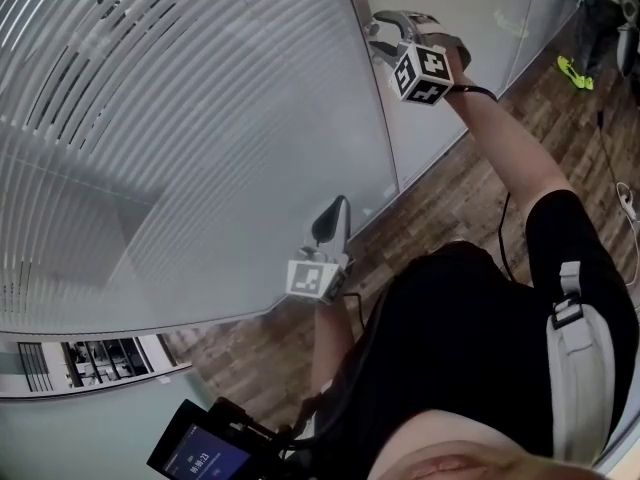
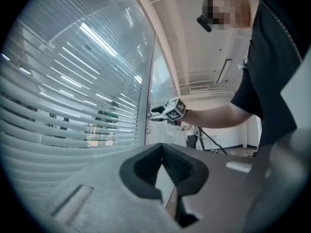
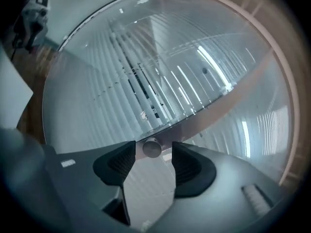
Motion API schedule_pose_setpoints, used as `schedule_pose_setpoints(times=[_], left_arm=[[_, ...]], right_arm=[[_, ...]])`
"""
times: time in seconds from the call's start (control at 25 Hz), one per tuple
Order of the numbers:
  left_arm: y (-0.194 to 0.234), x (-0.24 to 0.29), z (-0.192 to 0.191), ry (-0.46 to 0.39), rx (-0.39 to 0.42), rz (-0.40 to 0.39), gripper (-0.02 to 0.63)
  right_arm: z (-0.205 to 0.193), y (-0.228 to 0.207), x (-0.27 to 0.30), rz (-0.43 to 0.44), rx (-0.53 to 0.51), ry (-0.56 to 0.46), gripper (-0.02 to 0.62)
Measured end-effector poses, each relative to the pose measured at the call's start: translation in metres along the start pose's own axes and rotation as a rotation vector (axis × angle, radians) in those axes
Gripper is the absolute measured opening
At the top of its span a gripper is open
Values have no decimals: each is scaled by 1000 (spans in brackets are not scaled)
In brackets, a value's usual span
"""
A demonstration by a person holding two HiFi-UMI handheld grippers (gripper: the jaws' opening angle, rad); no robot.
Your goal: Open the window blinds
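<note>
While its jaws stand wide, the right gripper [image 1: 383,36] sits at the slim metal post [image 1: 372,88] between two glass panes. A small round silver knob [image 3: 152,148] lies between its pads with a gap on each side. White horizontal-slat window blinds [image 1: 190,118] fill the pane left of that post in the head view, and the glass stands between them and both tools. Lower down, the left gripper [image 1: 338,206] points at that glass, its jaws pinched together on nothing. A brown wood-plank floor [image 1: 450,183] runs below, and a black device with a blue screen [image 1: 200,456] shows nearest the camera.

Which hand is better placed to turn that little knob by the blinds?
Right. The right gripper stands open around the knob; the left gripper is shut, lower, away from it.
</note>
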State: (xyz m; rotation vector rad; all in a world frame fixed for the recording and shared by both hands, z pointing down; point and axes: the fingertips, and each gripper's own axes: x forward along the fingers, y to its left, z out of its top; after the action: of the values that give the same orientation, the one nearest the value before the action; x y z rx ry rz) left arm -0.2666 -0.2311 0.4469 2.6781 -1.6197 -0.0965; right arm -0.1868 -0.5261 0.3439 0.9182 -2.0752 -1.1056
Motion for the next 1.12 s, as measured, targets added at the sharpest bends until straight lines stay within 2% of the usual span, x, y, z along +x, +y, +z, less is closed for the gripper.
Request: schedule_pose_setpoints(times=[0.12, 0.24, 0.32, 0.52, 0.6, 0.76, 1.12], left_arm=[[0, 1, 0, 1, -5, -1, 3], [1, -2, -3, 4, -11, 5, 3], [2, -5, -4, 7, -16, 14, 3], [7, -9, -4, 6, -12, 33, 3], [7, -8, -4, 9, -12, 34, 3], [7, -7, -3, 8, -15, 22, 3], [8, -5, -1, 9, -13, 13, 3]], right_arm=[[2, 5, 7, -5, -171, 28, 223], [-1, 8, 10, -15, -256, 49, 199], [-4, 9, 11, -19, -282, 59, 132], [-5, 6, 9, -28, -245, 53, 129], [-4, 5, 9, -21, -176, 43, 129], [0, 1, 10, 2, 63, 17, 129], [0, -4, 11, 26, 470, -14, 129]])
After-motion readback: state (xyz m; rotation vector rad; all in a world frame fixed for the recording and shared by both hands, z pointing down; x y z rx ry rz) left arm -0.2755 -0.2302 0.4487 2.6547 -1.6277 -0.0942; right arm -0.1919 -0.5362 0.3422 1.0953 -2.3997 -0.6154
